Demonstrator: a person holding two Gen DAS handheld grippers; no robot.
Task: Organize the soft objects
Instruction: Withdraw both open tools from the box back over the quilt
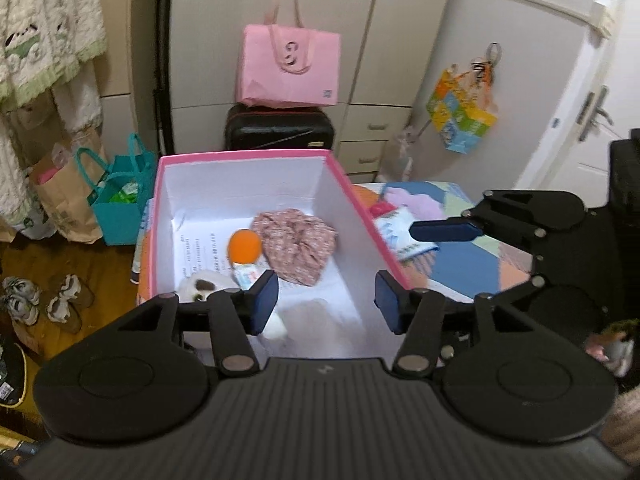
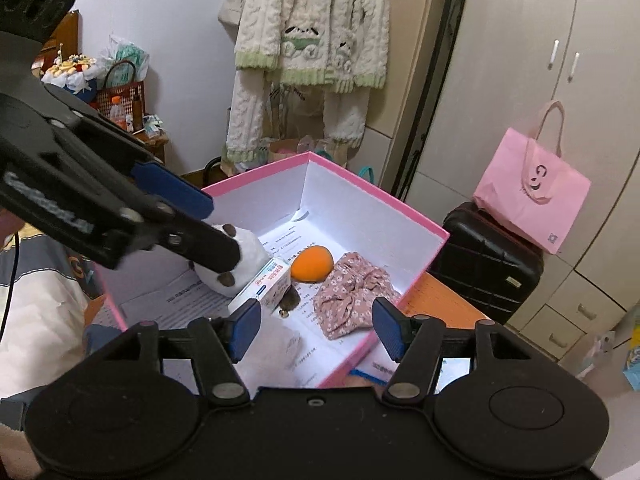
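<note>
A pink-rimmed white box (image 1: 348,184) (image 2: 360,184) holds a floral pink cloth (image 1: 296,242) (image 2: 352,292), an orange soft ball (image 1: 245,245) (image 2: 311,263), a white and brown plush toy (image 1: 202,284) (image 2: 244,256) and a small tissue pack (image 1: 248,274) (image 2: 268,284). My left gripper (image 1: 326,302) is open and empty above the box's near end; it also shows in the right wrist view (image 2: 200,224). My right gripper (image 2: 316,330) is open and empty over the box's near corner; in the left wrist view (image 1: 444,230) it reaches in from the right.
A printed packet (image 1: 404,232) and a pale pink cloth (image 1: 412,200) lie on the patchwork cover right of the box. A black suitcase (image 1: 280,128) with a pink bag (image 1: 290,68) stands behind. Teal and paper bags (image 1: 116,196) and shoes (image 1: 44,300) sit on the floor at left.
</note>
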